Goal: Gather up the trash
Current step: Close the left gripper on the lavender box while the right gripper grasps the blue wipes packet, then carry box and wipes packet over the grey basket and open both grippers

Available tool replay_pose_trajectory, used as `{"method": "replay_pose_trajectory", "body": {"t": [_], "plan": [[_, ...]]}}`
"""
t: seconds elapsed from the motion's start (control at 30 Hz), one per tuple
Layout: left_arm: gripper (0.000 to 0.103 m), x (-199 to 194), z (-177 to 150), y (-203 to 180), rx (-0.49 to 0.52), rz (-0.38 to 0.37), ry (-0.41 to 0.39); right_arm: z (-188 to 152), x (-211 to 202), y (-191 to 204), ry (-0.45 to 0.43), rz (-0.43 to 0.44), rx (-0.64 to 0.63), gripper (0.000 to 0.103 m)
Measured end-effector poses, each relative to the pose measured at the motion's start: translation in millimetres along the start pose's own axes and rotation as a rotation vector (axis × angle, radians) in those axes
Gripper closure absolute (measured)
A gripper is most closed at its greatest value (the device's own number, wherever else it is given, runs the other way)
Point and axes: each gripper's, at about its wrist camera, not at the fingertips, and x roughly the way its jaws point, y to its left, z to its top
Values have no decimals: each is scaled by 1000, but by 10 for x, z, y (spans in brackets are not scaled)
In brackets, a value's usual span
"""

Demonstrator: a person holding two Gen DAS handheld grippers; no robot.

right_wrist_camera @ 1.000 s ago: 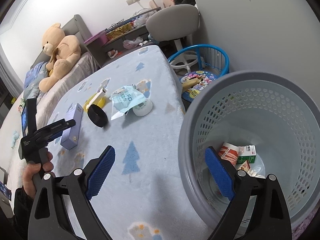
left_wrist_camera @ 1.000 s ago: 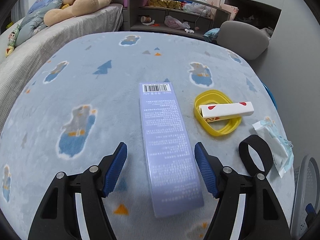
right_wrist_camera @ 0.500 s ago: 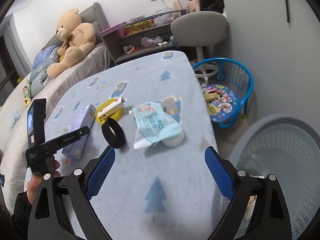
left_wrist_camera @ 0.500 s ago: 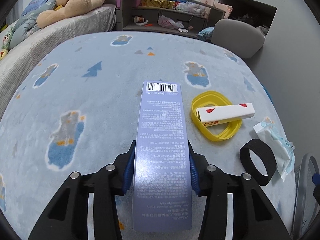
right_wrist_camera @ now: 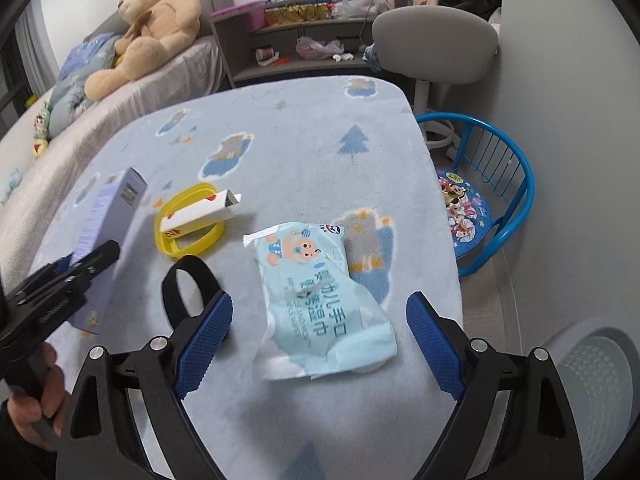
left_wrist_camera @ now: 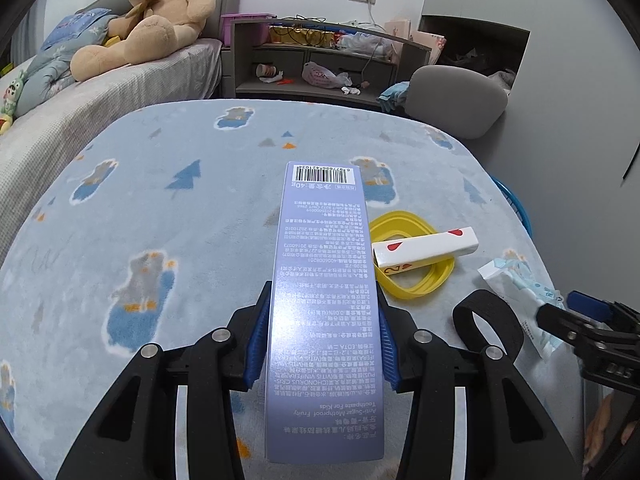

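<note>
left gripper [left_wrist_camera: 320, 344] fingers clamped on purple toothpaste box [left_wrist_camera: 324, 280], far end raised off counter [left_wrist_camera: 160, 184]. right gripper [right_wrist_camera: 320, 344] fingers apart, just been narrowing, hovering over blue wipes packet [right_wrist_camera: 320, 304] lying on counter. grey basket [right_wrist_camera: 600, 384] beside counter.

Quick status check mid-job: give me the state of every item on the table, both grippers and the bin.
left gripper: shut on the purple box.
purple box: gripped at its sides.
right gripper: open, jaws just narrowing, above the wipes pack, not touching.
wipes pack: flat on the table, crumpled.
card box: lying across the yellow ring, end flap open.
yellow ring: flat.
black band: standing on edge.
grey basket: contents not visible.
</note>
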Motion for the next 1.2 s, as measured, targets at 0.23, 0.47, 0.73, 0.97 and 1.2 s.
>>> {"method": "replay_pose_trajectory", "body": {"t": [0.23, 0.47, 0.73, 0.97, 1.2], "plan": [[59, -12, -3, 3, -2, -17, -1, 16, 172, 54, 43, -48, -45, 40], [59, -31, -6, 21, -4, -28, -3, -2, -10, 85, -18, -37, -41, 42], [59, -281, -53, -104, 25, -52, -31, -219, -526, -50, -95, -21, 58, 42], [59, -600, -274, -425, 82, -139, -5, -632, -989, -298, -132, -48, 142, 42], [59, -973, -508, -949, 181, -263, 9, -1118, -1401, -665, -167, -84, 265, 42]]}}
